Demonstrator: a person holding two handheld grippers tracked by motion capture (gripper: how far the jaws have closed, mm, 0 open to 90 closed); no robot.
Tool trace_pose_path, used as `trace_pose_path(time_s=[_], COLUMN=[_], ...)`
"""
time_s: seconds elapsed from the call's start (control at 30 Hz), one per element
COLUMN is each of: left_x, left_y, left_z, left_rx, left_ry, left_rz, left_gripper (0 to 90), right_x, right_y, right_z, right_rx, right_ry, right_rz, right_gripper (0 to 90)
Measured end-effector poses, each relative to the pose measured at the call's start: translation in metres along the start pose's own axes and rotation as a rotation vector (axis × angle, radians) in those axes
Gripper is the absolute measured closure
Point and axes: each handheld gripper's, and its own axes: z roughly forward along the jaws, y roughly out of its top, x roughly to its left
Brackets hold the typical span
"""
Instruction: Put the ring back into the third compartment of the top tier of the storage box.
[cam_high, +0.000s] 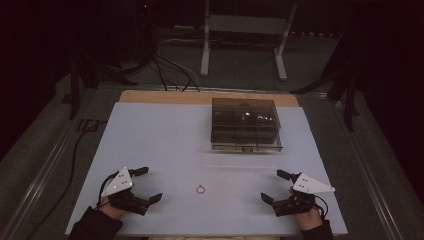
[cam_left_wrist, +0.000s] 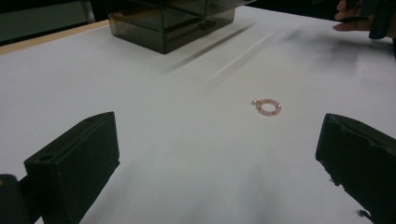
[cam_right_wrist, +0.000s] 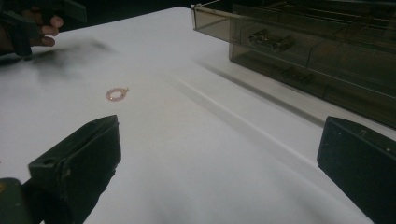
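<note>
A small pink bead bracelet (cam_high: 200, 189) lies flat on the white table, between the two hands; it also lies ahead of the left jaws (cam_left_wrist: 267, 107) and off to the left in the right gripper view (cam_right_wrist: 116, 94). My left gripper (cam_high: 148, 184) rests near the front left, open, nothing between its jaws. My right gripper (cam_high: 276, 186) sits at the front right, open and empty too. A smoky transparent drawer box (cam_high: 245, 125) stands at the back centre, with its top drawer (cam_right_wrist: 243, 29) pulled out a little.
The white table surface (cam_high: 165, 140) ends in a wooden strip at the back. Beyond it are cables and a white stand on the floor. The other hand shows at the far edge of each gripper view.
</note>
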Motion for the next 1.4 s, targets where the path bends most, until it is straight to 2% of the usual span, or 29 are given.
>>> trace_pose_path(time_s=[0.33,0.43,0.5,0.6,0.73,0.83,0.93,1.03,1.23,1.4], left_x=[0.001,0.000,0.001,0.001,0.001,0.000,0.001,0.001,0.001,0.001], left_y=[0.000,0.000,-0.001,0.000,0.000,0.000,0.001,0.001,0.000,0.000], left_z=[0.002,0.001,0.001,0.000,0.000,0.000,-0.001,-0.001,0.000,0.000], left_rx=[0.008,0.005,0.005,-0.003,-0.006,-0.014,-0.031,-0.024,-0.019,-0.019], left_ry=[-0.001,-0.001,0.001,0.004,0.001,0.011,0.005,0.009,-0.004,-0.001], left_rz=[-0.007,-0.009,-0.013,-0.014,-0.015,0.000,-0.015,-0.012,-0.011,-0.015], left_gripper=[0.6,0.6,0.6,0.6,0.7,0.7,0.6,0.6,0.7,0.6], right_x=[0.000,0.000,0.002,0.006,0.004,0.005,0.005,0.006,0.008,0.013], right_y=[0.000,0.000,0.002,0.002,0.001,0.002,0.003,0.005,0.011,0.017], right_z=[0.000,0.001,0.000,0.001,0.004,0.005,0.004,0.003,-0.001,-0.002], right_rx=[-0.005,0.008,0.014,0.021,0.038,0.042,0.036,0.038,0.002,0.002], right_ry=[-0.025,-0.033,-0.023,-0.028,-0.008,-0.008,-0.008,-0.008,0.002,-0.007], right_rz=[-0.008,-0.008,0.012,-0.009,0.008,0.010,0.017,0.019,0.029,0.010], right_gripper=[0.0,0.0,0.0,0.0,0.0,0.0,0.0,0.0,0.0,0.0])
